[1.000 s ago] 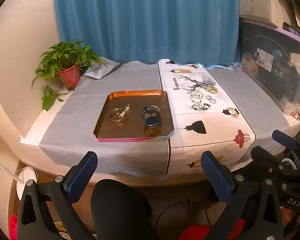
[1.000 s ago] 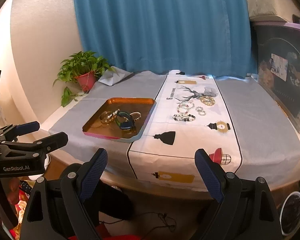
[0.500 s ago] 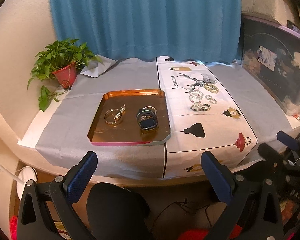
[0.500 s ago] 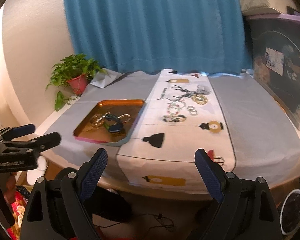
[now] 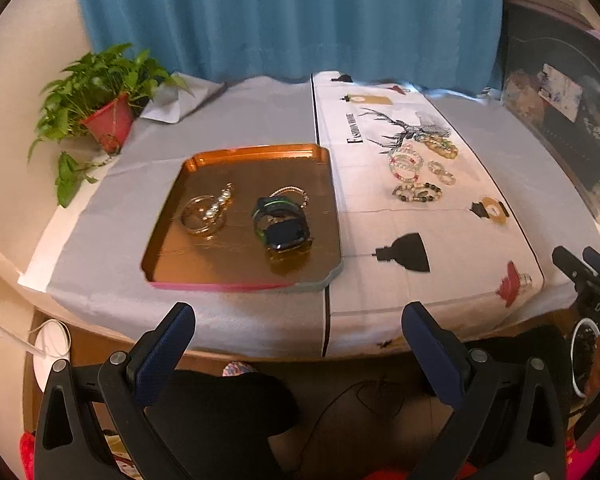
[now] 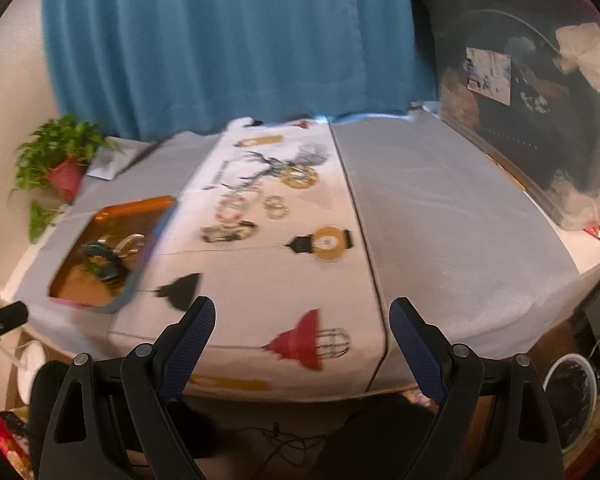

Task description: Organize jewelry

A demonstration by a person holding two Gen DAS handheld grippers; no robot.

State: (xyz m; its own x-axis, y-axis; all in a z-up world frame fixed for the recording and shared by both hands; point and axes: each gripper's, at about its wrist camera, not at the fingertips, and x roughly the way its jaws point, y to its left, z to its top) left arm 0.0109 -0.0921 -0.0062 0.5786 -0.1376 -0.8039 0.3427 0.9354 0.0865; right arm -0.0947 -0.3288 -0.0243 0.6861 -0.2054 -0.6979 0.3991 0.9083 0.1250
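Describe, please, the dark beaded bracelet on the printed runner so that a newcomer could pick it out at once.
Start at the orange tray, then look right onto the white printed runner, where loose bracelets lie below the stag drawing. The dark beaded bracelet is the one nearest the table's front edge, with dark and pale beads mixed, unlike the lighter, clearer ones behind it.

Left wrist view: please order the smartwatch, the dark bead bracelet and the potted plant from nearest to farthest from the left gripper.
1. smartwatch, in the orange tray, ahead.
2. dark bead bracelet, on the white runner, right.
3. potted plant, far left corner.

"DAS" on the right hand-held gripper [image 5: 586, 270]; runner lettering illegible.
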